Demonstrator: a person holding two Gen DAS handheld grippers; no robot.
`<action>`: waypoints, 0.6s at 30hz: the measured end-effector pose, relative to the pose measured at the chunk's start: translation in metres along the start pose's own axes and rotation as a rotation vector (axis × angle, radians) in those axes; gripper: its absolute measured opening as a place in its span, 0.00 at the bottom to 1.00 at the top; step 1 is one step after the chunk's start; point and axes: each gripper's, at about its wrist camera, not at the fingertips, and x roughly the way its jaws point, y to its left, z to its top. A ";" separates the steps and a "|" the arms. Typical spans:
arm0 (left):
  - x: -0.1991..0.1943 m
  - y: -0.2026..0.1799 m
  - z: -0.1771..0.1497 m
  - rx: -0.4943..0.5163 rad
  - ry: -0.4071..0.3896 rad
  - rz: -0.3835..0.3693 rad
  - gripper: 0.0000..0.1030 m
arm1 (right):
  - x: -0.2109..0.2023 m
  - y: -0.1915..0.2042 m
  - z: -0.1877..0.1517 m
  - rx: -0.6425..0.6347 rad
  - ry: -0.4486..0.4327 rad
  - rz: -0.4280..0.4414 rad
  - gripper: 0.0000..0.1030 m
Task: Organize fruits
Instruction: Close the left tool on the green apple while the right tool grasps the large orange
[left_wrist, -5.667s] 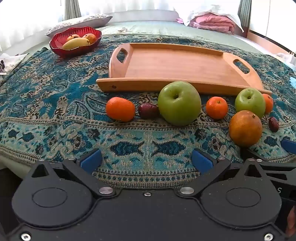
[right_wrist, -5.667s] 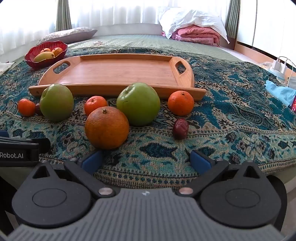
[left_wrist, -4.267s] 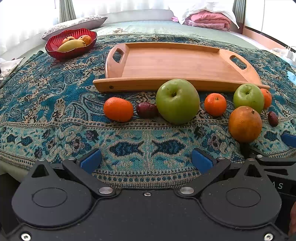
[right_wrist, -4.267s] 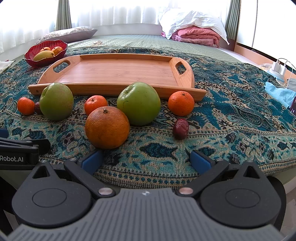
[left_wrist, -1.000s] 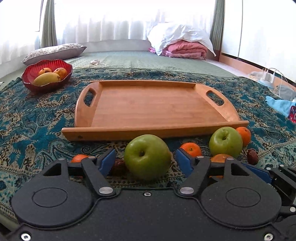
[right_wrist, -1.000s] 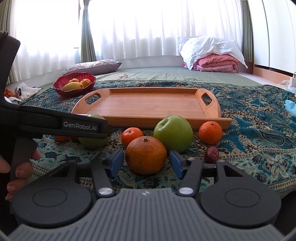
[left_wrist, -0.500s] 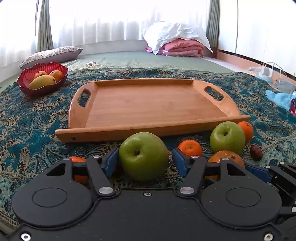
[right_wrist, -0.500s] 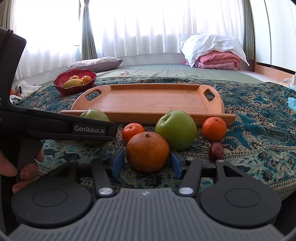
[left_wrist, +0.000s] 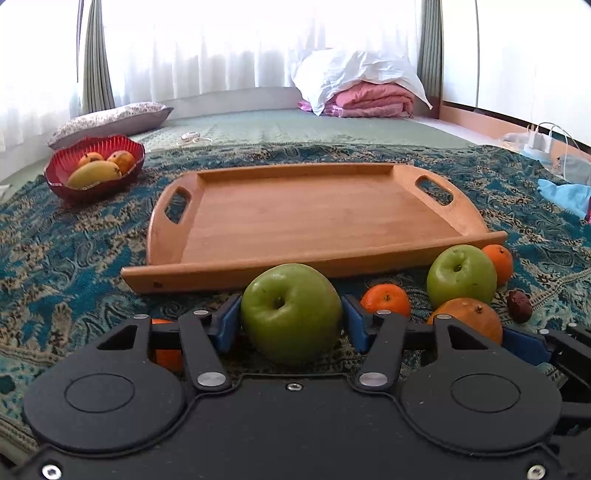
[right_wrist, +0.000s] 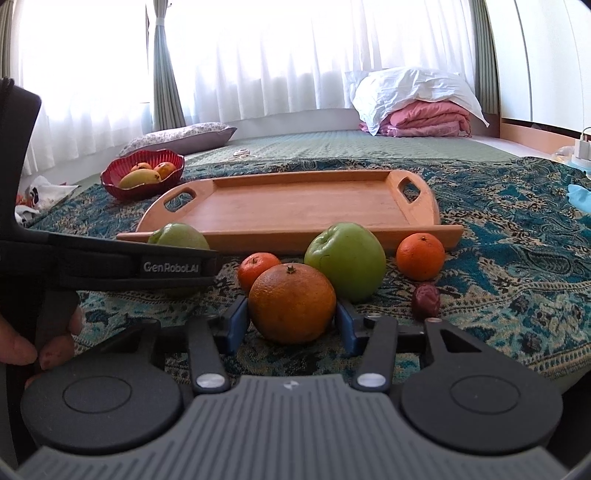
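Observation:
A big green apple (left_wrist: 295, 332) sits on the patterned cloth in front of the wooden tray (left_wrist: 314, 210). My left gripper (left_wrist: 291, 312) is closing around it, and both blue pads (left_wrist: 229, 325) lie against its sides. In the right wrist view a large orange (right_wrist: 291, 295) rests between the blue pads (right_wrist: 347, 328) of my right gripper (right_wrist: 291, 314), whose jaws are also closing and touch it on both sides. Nothing lies in the tray (right_wrist: 295, 203). The left gripper's black body (right_wrist: 170, 267) half hides its apple (right_wrist: 179, 234).
A second green apple (right_wrist: 347, 258), two mandarins (right_wrist: 256, 269) (right_wrist: 420, 254) and a dark date (right_wrist: 425, 299) lie loose before the tray. A red bowl (left_wrist: 94, 177) of fruit stands at the back left. A person's hand (right_wrist: 22, 347) holds the left gripper.
Both pairs of jaws have narrowed until the pads reach the fruit: the left on the green apple, the right on the large orange. Neither hand has shifted.

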 end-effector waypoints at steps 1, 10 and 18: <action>-0.002 0.001 0.002 -0.003 -0.009 0.003 0.53 | -0.001 -0.001 0.001 0.003 -0.004 -0.001 0.52; -0.015 0.016 0.026 -0.042 -0.058 0.015 0.53 | -0.015 -0.010 0.016 0.020 -0.056 -0.009 0.52; -0.014 0.029 0.040 -0.045 -0.042 0.035 0.53 | -0.016 -0.020 0.033 0.028 -0.086 -0.029 0.52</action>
